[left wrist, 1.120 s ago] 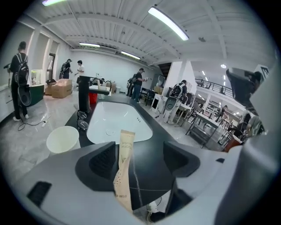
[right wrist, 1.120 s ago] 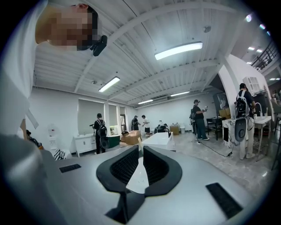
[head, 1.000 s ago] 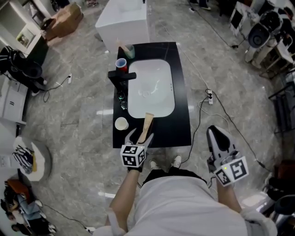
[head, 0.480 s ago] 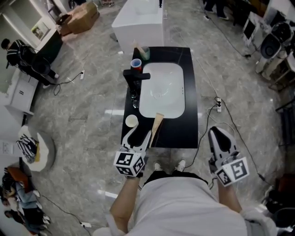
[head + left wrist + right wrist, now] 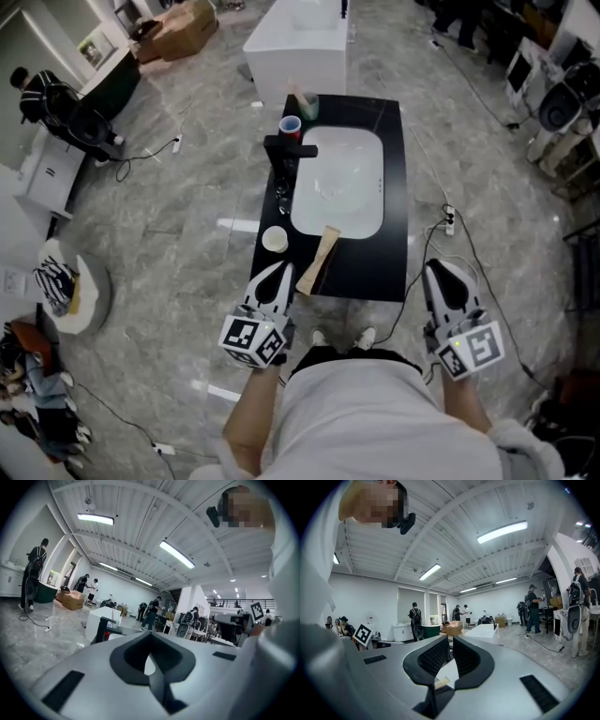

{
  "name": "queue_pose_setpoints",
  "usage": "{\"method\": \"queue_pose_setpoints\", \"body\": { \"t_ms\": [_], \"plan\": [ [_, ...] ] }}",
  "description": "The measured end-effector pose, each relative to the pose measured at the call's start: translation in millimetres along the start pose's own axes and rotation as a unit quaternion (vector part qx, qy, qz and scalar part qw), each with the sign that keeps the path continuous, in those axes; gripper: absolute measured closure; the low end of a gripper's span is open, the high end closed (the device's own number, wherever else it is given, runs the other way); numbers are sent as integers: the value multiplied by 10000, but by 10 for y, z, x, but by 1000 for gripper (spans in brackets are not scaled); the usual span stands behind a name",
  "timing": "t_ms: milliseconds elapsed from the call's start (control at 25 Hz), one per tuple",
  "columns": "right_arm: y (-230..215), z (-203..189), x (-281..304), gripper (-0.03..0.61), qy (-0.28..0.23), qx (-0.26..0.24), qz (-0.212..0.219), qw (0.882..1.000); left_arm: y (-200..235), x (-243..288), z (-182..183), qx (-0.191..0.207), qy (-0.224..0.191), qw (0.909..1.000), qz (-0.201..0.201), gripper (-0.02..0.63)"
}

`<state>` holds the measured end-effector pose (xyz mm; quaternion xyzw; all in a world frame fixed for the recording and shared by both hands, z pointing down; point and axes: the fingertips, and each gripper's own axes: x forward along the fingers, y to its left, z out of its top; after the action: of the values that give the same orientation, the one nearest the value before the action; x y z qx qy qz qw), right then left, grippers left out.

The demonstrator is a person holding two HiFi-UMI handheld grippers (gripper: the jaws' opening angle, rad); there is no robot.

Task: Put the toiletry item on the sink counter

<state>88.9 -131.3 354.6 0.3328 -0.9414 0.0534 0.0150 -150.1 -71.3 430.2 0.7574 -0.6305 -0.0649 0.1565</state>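
The toiletry item (image 5: 318,260) is a long tan piece. It lies at a slant on the black sink counter (image 5: 380,258), at the near rim of the white basin (image 5: 342,183). My left gripper (image 5: 277,269) hangs just left of and nearer than the item, apart from it. Its jaws have just been closing and now stand shut with nothing between them, as the left gripper view (image 5: 150,641) also shows. My right gripper (image 5: 437,265) floats off the counter's right front corner. Its jaws sit together and hold nothing (image 5: 451,644).
A black faucet (image 5: 286,148), a red-and-blue cup (image 5: 290,125) and a green cup (image 5: 307,105) line the counter's left and far side. A small white dish (image 5: 275,239) sits near the left gripper. A white cabinet (image 5: 300,37) stands beyond. A cable and power strip (image 5: 448,214) lie on the floor at the right.
The left gripper's open jaws stood around the tan item; they have let it go, drawn back toward me and shut. The item stays on the counter. The right gripper has hardly moved.
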Motion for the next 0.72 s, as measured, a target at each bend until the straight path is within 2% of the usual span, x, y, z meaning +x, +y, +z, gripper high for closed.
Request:
{"method": "queue_pose_setpoints", "body": {
  "t_ms": [120, 320, 440, 720],
  "plan": [
    [12, 15, -2, 526, -23, -51, 38, 10000, -86, -82, 198, 55, -327, 9994, -25, 611],
    [-65, 56, -48, 526, -31, -178, -43, 9998, -225, -298, 464, 795, -737, 9935, 348, 612],
    [-124, 64, -71, 526, -48, -267, -113, 9996, -315, -424, 521, 1092, -870, 9891, 458, 612],
    [-139, 79, -114, 526, -109, -330, -157, 9993, -522, -629, 662, 1112, -1079, 9872, 389, 612]
  ]
}}
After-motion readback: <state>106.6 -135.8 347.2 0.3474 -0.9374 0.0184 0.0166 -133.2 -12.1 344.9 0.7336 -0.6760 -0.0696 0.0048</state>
